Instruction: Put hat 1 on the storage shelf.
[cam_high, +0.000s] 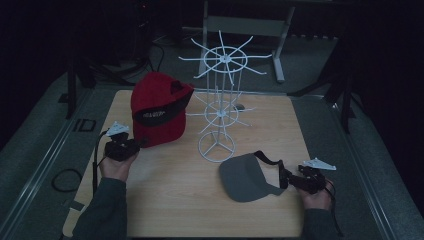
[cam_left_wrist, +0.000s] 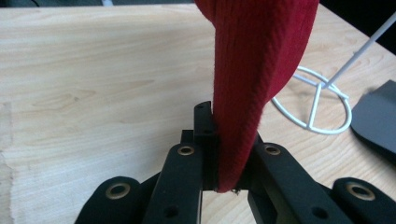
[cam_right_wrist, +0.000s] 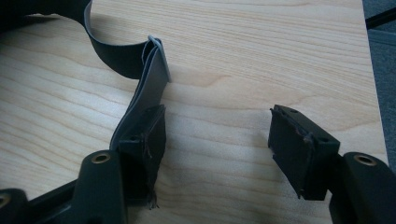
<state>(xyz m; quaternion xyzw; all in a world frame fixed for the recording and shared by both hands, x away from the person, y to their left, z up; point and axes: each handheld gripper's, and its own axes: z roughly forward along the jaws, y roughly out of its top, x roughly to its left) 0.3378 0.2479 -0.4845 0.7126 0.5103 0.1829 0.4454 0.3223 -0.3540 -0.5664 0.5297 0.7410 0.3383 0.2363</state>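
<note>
While both hats are off the rack, nothing is hung yet.

Nearest: right gripper sits low at the table's near right corner, jaws spread wide with nothing clamped between them. In the right gripper view the grey visor's strap lies against the outside of one jaw's pad, bare wood showing in the gap between the jaws. So: touching at most, no grip. Grey visor lies flat on the table just in front of the rack base, strap looping toward that gripper.

Left side, a bit farther: left gripper is closed tight on the red cap. Left gripper view shows the red fabric pinched between the pads, edge-on and rising out of frame. From above the cap looks held up by its lower edge, tilted, dark band facing the camera, beside the rack and apart from its arms; can't tell if its far edge rests on the table.

Farthest: white wire rack stands mid-table, ring base on the wood, two tiers of spokes, all bare.

Status, my read: cap grabbed and lifted, early stage. Left: get the cap onto a spoke, then close on the visor strap and hang that too. Neither placement started.
</note>
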